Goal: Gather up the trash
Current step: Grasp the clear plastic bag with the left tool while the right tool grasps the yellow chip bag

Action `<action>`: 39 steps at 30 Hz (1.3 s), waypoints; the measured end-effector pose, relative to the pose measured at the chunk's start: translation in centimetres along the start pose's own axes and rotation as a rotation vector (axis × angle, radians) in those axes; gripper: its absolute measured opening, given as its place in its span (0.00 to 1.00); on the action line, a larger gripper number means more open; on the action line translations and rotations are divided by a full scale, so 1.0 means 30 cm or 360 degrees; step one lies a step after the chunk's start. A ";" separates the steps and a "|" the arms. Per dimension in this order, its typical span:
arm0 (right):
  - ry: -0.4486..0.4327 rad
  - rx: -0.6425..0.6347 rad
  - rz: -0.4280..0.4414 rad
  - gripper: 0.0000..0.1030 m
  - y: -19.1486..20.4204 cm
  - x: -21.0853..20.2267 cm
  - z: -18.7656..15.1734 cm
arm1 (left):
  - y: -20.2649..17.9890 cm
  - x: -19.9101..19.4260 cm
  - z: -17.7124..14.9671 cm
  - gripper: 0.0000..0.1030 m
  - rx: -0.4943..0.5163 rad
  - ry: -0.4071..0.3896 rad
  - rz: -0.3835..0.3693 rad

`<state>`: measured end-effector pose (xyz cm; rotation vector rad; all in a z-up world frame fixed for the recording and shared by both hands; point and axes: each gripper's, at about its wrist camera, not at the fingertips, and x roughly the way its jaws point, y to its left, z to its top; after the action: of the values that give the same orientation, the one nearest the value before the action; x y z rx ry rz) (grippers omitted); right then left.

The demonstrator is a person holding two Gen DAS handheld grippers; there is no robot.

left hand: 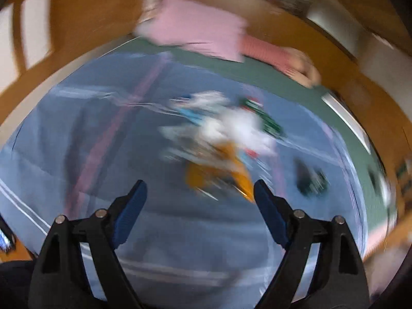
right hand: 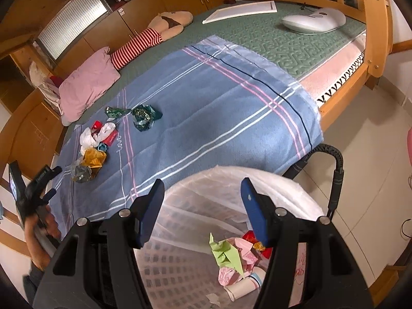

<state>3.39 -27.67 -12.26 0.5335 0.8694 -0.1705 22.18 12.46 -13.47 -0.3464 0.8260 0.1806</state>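
1. Left wrist view, super blurry: left gripper (left hand: 199, 191) spread wide, nothing between the jaws. Trash pile (left hand: 219, 141) lies just ahead on the blue blanket (left hand: 77, 141), pink pillow (left hand: 198, 29) beyond.
2. Right wrist view: right gripper (right hand: 202, 206) hangs released and empty over the lined bin (right hand: 195, 206), which already holds several scraps (right hand: 237, 257). Two green wrappers (right hand: 144, 116) and a cluster of trash sit far left on the blanket.
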 end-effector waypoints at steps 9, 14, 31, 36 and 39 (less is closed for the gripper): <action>0.0064 -0.0067 0.0068 0.59 0.108 0.107 0.050 | 0.165 0.287 0.147 0.87 -0.0389 0.0426 -0.0311; 0.0066 -0.0178 0.0098 0.59 0.206 0.150 0.064 | 0.148 0.374 0.102 0.47 -0.0429 0.0589 -0.0393; 0.0367 -0.0707 0.0321 0.81 1.063 0.765 0.056 | 0.422 -0.014 0.030 0.26 -0.0345 0.0114 -0.0083; 0.0471 -0.0842 0.0138 0.80 1.185 0.905 -0.039 | 0.509 0.015 0.024 0.26 -0.0535 0.0163 -0.0177; 0.0442 -0.0905 0.0110 0.59 1.186 0.894 -0.079 | 0.530 0.029 0.024 0.26 -0.0595 0.0196 -0.0256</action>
<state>31.55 5.91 -20.63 0.0517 1.1141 0.2178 18.64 27.52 -17.33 -0.7792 0.8810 0.1642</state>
